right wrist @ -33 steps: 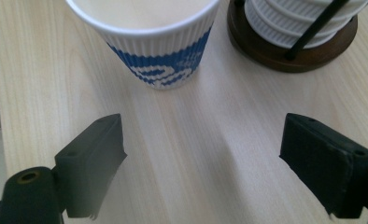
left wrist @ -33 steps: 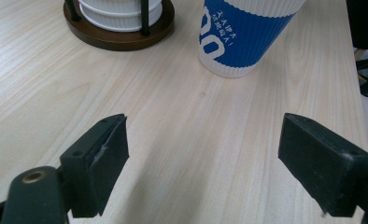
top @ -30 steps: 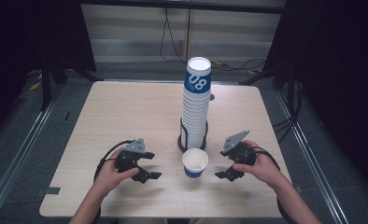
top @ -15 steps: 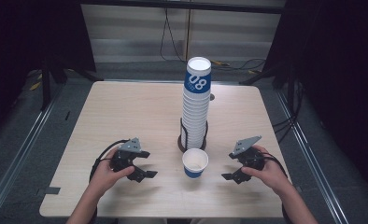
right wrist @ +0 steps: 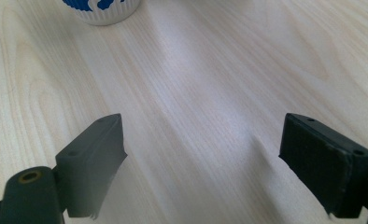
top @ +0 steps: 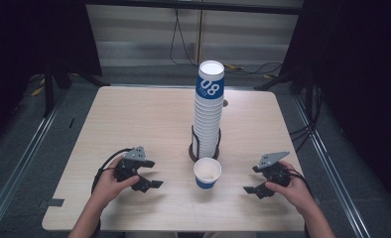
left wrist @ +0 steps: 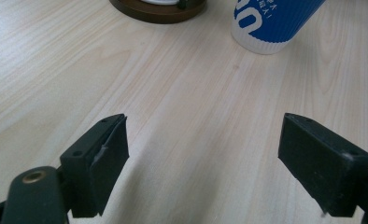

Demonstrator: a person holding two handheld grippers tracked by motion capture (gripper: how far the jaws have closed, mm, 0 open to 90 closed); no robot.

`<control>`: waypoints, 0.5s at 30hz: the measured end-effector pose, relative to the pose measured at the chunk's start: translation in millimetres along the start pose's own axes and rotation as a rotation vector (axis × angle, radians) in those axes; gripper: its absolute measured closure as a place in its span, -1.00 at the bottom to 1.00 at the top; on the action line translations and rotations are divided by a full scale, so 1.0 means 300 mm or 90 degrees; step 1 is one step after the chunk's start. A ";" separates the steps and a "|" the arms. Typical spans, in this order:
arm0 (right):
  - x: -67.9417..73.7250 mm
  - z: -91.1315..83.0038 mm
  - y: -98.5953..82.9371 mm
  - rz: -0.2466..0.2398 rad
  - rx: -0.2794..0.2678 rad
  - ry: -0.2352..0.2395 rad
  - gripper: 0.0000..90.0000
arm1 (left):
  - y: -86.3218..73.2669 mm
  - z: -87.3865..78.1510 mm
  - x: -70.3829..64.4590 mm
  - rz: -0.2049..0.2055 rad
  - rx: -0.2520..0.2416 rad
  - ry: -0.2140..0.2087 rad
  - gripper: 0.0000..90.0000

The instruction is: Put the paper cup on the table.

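Below the frame's centre, a single blue-and-white paper cup point(top: 207, 173) stands before the tall cup stack point(top: 208, 111). Left gripper point(top: 146, 182) and right gripper point(top: 255, 190) flank it, jaws wide, empty.

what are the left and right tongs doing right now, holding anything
Left tongs: open, holding nothing, over the light wooden table.
Right tongs: open, holding nothing.

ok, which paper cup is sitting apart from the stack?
The blue-and-white ribbed paper cup standing upright alone on the table, in front of the tall cup stack, between both open grippers.
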State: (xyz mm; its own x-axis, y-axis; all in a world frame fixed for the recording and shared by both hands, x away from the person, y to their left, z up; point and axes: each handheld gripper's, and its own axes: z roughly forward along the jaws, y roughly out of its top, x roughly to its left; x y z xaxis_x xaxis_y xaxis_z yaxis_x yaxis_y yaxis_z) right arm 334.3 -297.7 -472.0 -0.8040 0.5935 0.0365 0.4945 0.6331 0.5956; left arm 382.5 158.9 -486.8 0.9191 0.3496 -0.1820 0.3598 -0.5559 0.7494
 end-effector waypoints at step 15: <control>-0.025 -0.013 -0.079 0.023 -0.031 -0.038 -0.70 | -0.052 0.008 0.036 0.009 0.038 0.030 -0.64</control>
State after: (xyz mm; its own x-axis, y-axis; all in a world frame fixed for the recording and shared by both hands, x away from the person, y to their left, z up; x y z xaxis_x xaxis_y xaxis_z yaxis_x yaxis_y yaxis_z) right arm 327.4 -319.2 -483.3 -0.7644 0.6447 0.0112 0.5042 0.5868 0.6336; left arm 387.3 169.6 -502.0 0.9164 0.3748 -0.1405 0.3565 -0.6047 0.7122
